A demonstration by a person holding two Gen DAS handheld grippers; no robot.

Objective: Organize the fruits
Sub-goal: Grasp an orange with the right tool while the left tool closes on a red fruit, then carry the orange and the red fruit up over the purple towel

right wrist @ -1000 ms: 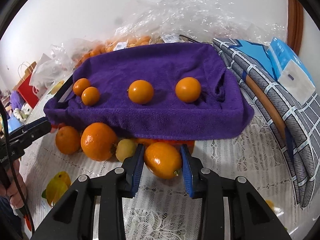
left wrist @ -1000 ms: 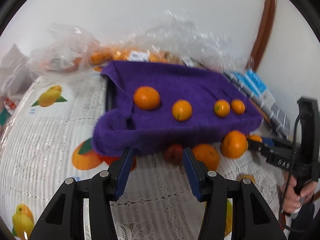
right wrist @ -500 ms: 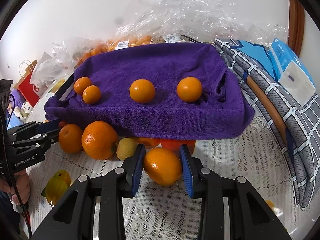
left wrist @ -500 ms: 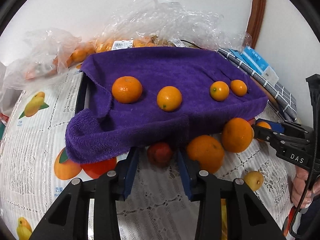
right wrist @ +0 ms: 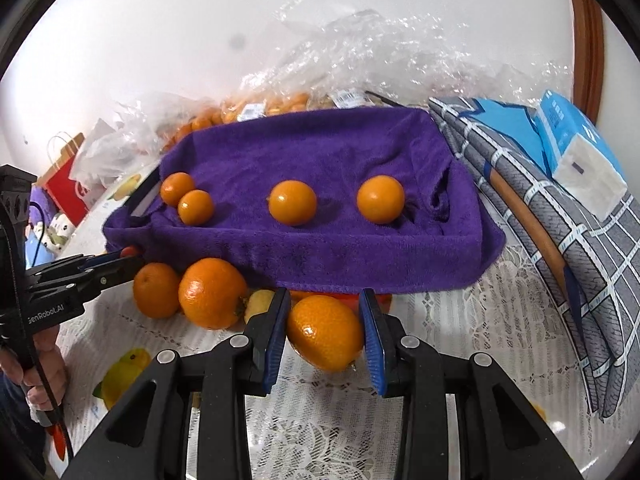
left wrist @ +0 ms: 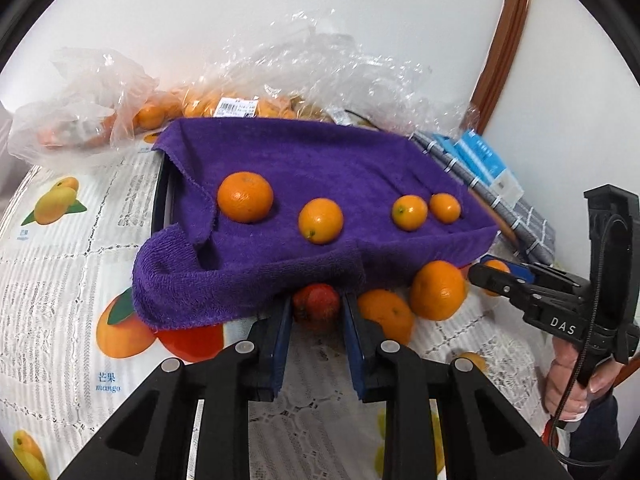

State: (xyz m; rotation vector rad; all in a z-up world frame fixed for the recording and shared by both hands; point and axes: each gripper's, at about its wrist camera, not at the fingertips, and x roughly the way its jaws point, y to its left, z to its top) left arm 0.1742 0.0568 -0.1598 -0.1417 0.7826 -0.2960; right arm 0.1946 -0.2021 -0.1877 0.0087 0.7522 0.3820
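A purple towel [left wrist: 320,160] covers a tray and carries several small oranges, the biggest [left wrist: 245,197] at its left. My left gripper [left wrist: 314,308] is shut on a small red fruit [left wrist: 316,306] at the towel's front edge. Two loose oranges [left wrist: 386,314] [left wrist: 438,290] lie just right of it on the table. My right gripper [right wrist: 324,320] is shut on a large orange [right wrist: 326,332] in front of the towel [right wrist: 320,168]. In the right wrist view the left gripper [right wrist: 120,260] comes in from the left beside two oranges [right wrist: 156,290] [right wrist: 212,292].
Clear plastic bags [left wrist: 100,92] of oranges pile up behind the tray against the wall. A grey checked cloth [right wrist: 540,208] and a blue tissue pack [right wrist: 580,148] lie to the right. A small yellow fruit [right wrist: 258,302] sits under the towel edge. A lace tablecloth [left wrist: 60,280] covers the table.
My left gripper moved in on the red fruit and its jaws closed on it. The right gripper has stayed shut on the large orange, nearly still.
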